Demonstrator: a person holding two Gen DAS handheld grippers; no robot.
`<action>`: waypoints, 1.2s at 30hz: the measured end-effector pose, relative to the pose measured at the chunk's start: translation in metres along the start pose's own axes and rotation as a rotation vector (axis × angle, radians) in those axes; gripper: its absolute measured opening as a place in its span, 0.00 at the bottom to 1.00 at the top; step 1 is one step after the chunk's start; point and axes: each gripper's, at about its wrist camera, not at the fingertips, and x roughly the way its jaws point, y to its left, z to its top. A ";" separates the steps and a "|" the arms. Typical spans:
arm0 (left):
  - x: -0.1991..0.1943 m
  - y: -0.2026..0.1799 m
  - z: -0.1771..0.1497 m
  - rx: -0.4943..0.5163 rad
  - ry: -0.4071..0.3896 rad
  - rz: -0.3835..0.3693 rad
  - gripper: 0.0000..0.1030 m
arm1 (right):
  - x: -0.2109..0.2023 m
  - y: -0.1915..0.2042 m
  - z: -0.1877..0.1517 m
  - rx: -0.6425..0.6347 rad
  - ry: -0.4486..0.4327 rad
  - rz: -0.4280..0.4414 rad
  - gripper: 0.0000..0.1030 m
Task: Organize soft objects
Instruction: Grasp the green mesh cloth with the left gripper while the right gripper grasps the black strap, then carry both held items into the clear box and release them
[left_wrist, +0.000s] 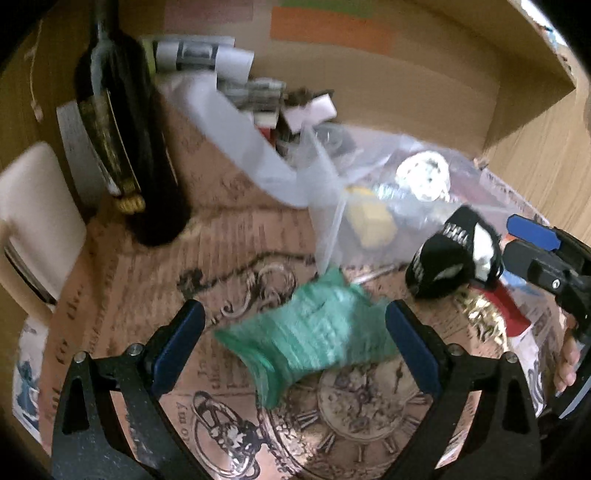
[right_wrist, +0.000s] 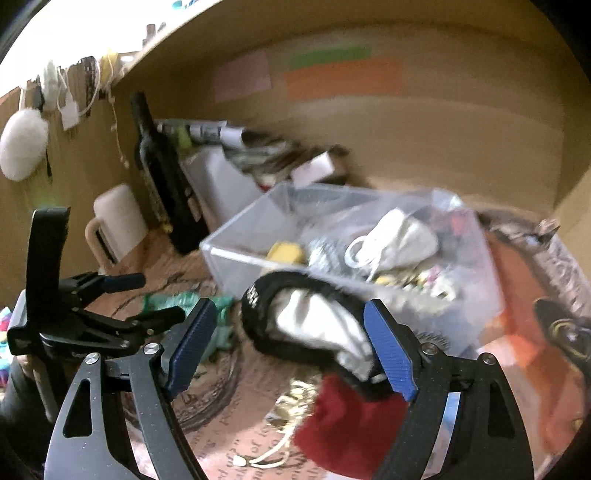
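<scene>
A crumpled green mesh pouch (left_wrist: 314, 332) lies on the printed paper between the wide-open fingers of my left gripper (left_wrist: 295, 343). The pouch also shows in the right wrist view (right_wrist: 173, 301), by the left gripper (right_wrist: 140, 299). A black and white sock-like soft item (right_wrist: 314, 325) lies between the open fingers of my right gripper (right_wrist: 291, 347); whether the right pad touches it I cannot tell. It also shows in the left wrist view (left_wrist: 454, 254), next to the right gripper (left_wrist: 532, 240). A clear plastic box (right_wrist: 229, 247) behind holds a white pouch (right_wrist: 402, 236) and small items.
A dark wine bottle (left_wrist: 122, 129) and a cream mug (left_wrist: 33, 214) stand at the left. A red cloth (right_wrist: 347, 428) and a gold cord (right_wrist: 291, 398) lie under the right gripper. Cardboard walls (left_wrist: 424, 77) enclose the back and sides. Papers and small boxes (left_wrist: 258, 96) are piled at the back.
</scene>
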 end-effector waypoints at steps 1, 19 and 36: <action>0.004 0.001 -0.002 -0.006 0.010 -0.005 0.97 | 0.005 0.002 -0.001 -0.002 0.014 0.007 0.78; 0.015 -0.011 -0.012 0.004 0.015 -0.080 0.61 | 0.045 0.000 -0.003 0.007 0.106 -0.033 0.33; -0.022 -0.015 -0.009 0.011 -0.088 -0.133 0.26 | 0.002 0.013 0.009 -0.026 -0.013 0.016 0.16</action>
